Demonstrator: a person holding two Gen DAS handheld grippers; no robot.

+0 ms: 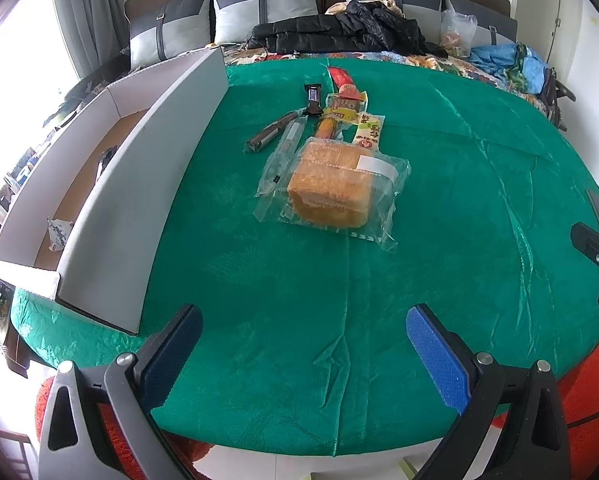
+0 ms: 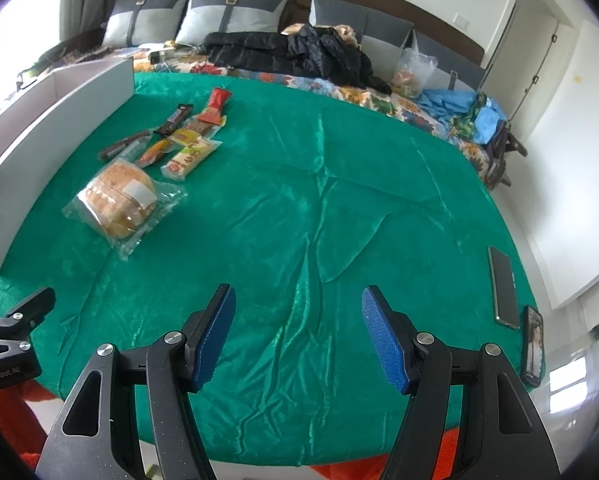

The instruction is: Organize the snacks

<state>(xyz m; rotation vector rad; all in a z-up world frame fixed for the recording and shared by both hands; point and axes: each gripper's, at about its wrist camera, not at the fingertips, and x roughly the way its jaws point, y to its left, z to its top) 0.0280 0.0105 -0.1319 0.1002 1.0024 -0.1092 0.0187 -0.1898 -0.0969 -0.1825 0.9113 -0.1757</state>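
Observation:
A bagged bread loaf lies on the green cloth. Behind it lie several snack packets: a dark chocolate bar, a red packet, a yellow packet, an orange stick and a brown bar. A white cardboard box stands to the left, with a small white packet inside. My left gripper is open and empty, near the front edge. My right gripper is open and empty.
The cloth covers a bed with grey pillows, a black jacket and a plastic bag at the back. Two phones lie at the cloth's right edge. The right gripper shows at the left wrist view's right edge.

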